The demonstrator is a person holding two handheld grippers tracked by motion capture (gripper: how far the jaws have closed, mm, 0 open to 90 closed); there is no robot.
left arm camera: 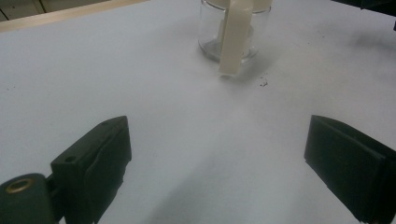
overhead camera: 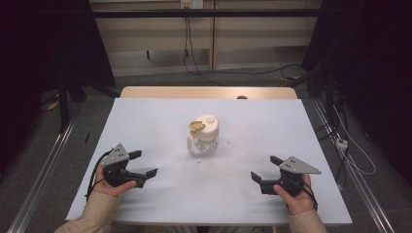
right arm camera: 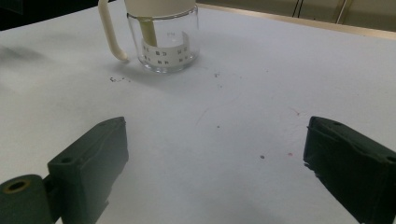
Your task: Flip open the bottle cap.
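A clear glass jar (overhead camera: 204,135) with a cream lid and a cream handle stands upright near the middle of the white table (overhead camera: 145,116); a yellowish piece sits at the lid's left edge. My left gripper (overhead camera: 144,163) rests near the front left, jaws wide apart and holding nothing, pointing at the jar (left arm camera: 232,32) with its handle facing me. My right gripper (overhead camera: 266,168) sits near the front right, also open and holding nothing. In the right gripper view the jar (right arm camera: 163,39) shows a white printed strip and a pale stick inside.
Small dark specks (right arm camera: 116,79) dot the table by the jar. The wooden far edge (overhead camera: 209,92) borders the white sheet. Cables (overhead camera: 194,63) trail on the floor behind, and metal rails (overhead camera: 43,160) run along both sides.
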